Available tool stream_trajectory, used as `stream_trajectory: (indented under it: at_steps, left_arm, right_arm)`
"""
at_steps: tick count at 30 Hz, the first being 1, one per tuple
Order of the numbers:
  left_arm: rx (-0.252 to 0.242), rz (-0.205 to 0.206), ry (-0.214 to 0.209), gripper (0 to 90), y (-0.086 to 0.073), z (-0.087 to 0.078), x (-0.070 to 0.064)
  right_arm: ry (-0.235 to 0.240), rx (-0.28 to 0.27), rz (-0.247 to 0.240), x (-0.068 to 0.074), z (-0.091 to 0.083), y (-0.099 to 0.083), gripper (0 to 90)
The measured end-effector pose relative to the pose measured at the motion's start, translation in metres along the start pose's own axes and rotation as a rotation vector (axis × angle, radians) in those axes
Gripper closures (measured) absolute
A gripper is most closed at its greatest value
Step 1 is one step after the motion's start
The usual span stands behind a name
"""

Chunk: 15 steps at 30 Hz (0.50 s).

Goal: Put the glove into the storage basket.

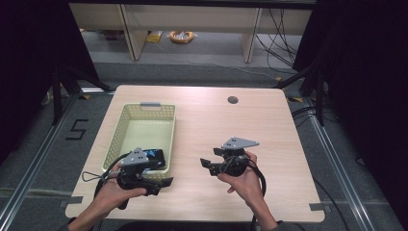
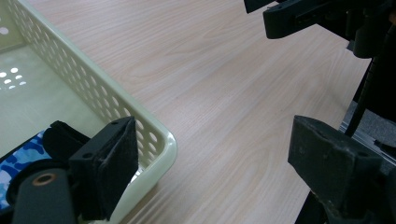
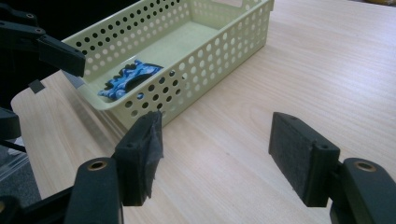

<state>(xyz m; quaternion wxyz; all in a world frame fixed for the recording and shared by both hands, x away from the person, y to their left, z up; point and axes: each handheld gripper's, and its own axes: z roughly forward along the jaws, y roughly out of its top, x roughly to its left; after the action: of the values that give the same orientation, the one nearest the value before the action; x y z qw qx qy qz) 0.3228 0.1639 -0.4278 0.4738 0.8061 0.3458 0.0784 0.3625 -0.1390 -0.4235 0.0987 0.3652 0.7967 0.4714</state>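
Both grippers — left [image 1: 161,185], right [image 1: 208,159] — gape wide, empty, beside the basket [image 1: 126,120]

black "5" marked on floor [image 1: 77,130]

A table [image 1: 269,144] is lying under the left claw [image 1: 161,175] and the right claw [image 1: 211,158], with its round hole [image 1: 233,100] sitting well beyond the right claw. A floor mark [image 1: 77,129] is showing to the left of the left claw, off the table. Far beyond both claws, a yellow roll [image 1: 181,36] is lying between desk legs [image 1: 129,33], and cables [image 1: 279,38] are trailing to its right.
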Motion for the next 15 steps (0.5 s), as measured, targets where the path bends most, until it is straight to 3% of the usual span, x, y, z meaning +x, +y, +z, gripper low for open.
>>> stream_trajectory:
  at_steps: [1, 4, 11, 12, 15]
  left_arm:
    - [0.004, 0.005, -0.002, 15.4, -0.001, 0.0, -0.001]
    - [0.007, 0.006, -0.012, 15.4, -0.004, 0.002, -0.004]
    - [0.009, 0.013, -0.02, 15.4, -0.008, 0.004, -0.011]
    - [0.007, 0.007, -0.023, 15.4, -0.009, 0.005, -0.012]
    - [0.006, 0.019, -0.032, 15.4, -0.012, 0.006, -0.014]
  right_arm:
    - [-0.003, 0.003, 0.018, 0.002, -0.002, -0.001, 35.5]
    - [0.006, -0.011, -0.005, 0.0, -0.004, -0.003, 34.6]
    - [0.011, 0.0, 0.023, 0.002, -0.01, -0.012, 33.7]
    - [0.002, -0.003, 0.001, -0.001, -0.01, -0.013, 33.5]
    - [0.011, -0.006, 0.01, -0.001, -0.011, -0.018, 33.2]
